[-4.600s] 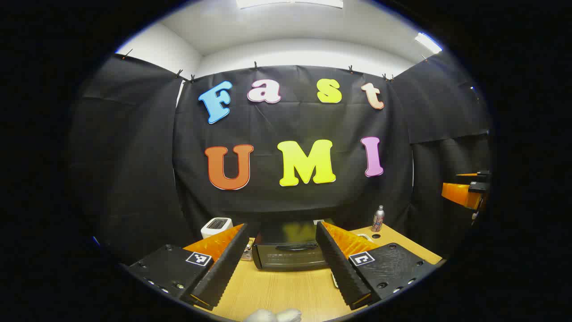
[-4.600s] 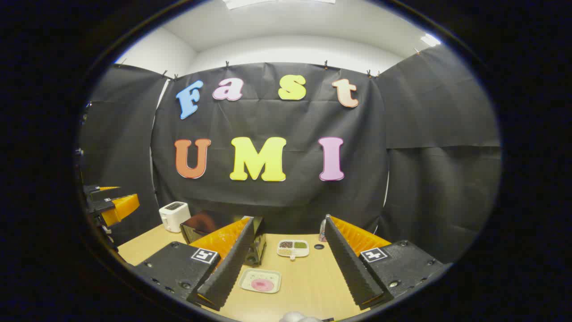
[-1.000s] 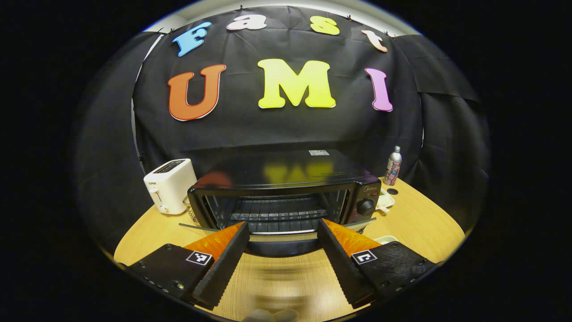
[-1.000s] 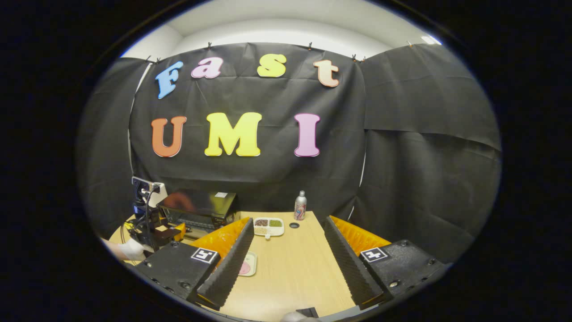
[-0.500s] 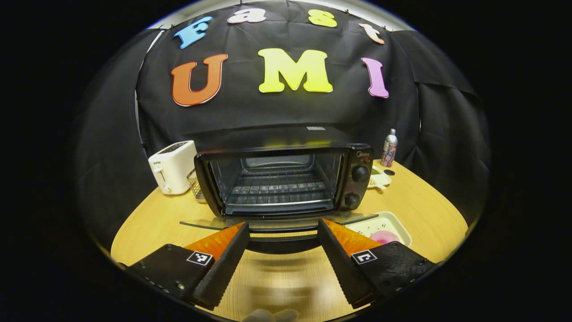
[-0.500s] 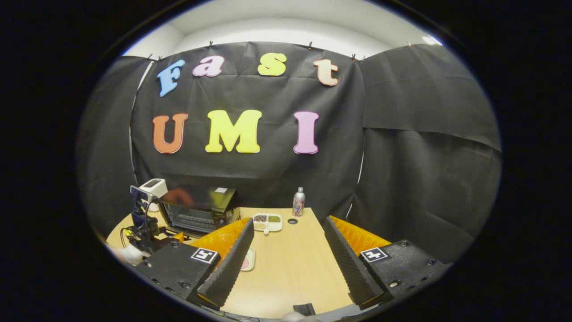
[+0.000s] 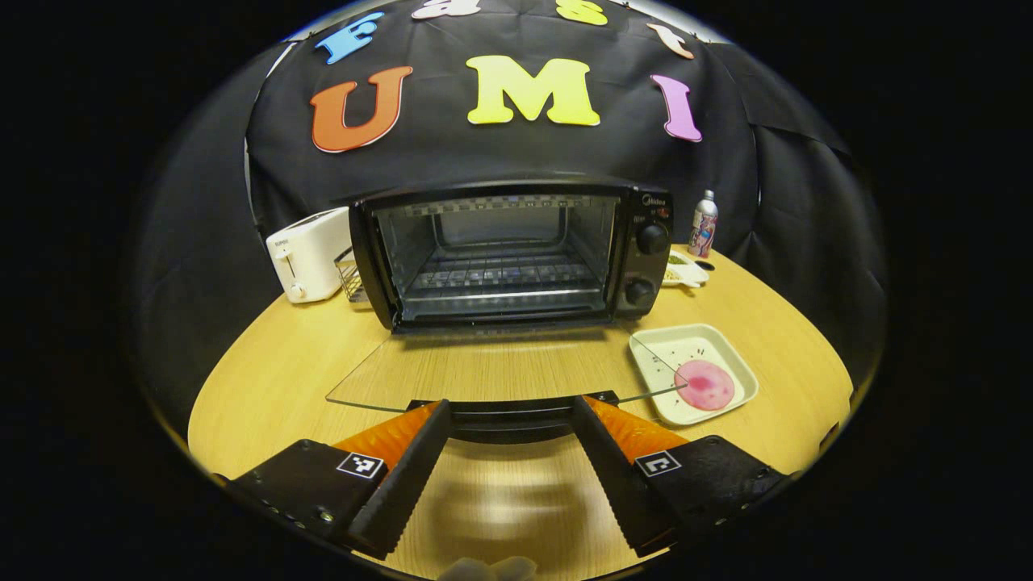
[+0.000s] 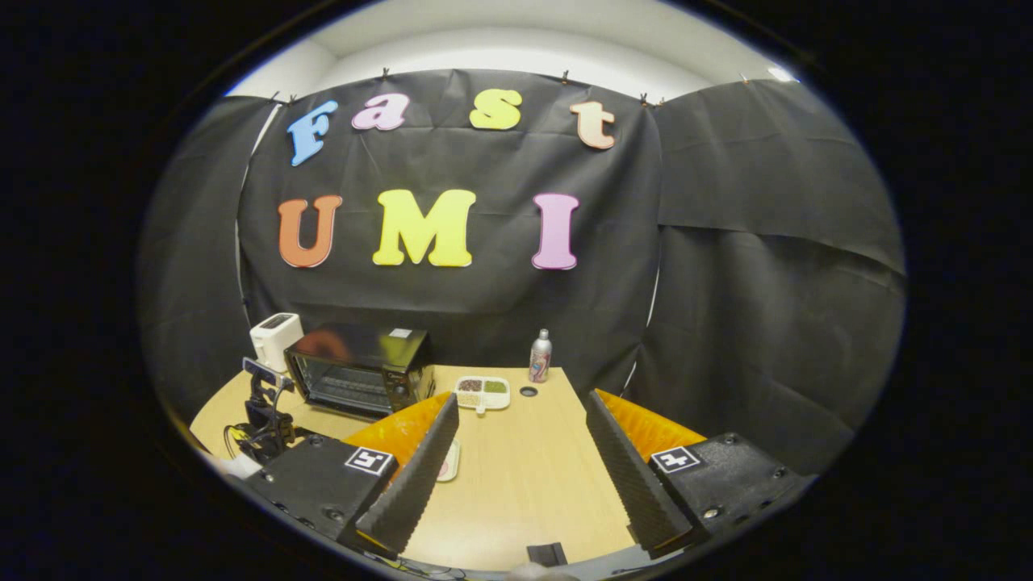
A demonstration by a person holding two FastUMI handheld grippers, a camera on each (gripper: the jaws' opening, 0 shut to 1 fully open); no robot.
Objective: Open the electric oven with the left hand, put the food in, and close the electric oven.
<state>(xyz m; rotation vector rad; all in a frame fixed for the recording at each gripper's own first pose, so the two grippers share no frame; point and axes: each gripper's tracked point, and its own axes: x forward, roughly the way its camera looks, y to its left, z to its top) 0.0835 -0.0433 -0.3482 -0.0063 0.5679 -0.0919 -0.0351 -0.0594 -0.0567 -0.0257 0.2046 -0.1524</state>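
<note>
The electric oven (image 7: 516,254) stands at the back of the bench (image 7: 274,371), and its glass door (image 7: 500,375), half-raised 1 second ago, now lies flat and fully down. My left tongs (image 7: 510,468) sit wide apart, the door handle (image 7: 510,413) just beyond their tips, not squeezed. So opening looks done; next comes the food (image 7: 704,384), on its tray (image 7: 730,359) right of the door. My right tongs (image 8: 520,464) hover wide and empty.
</note>
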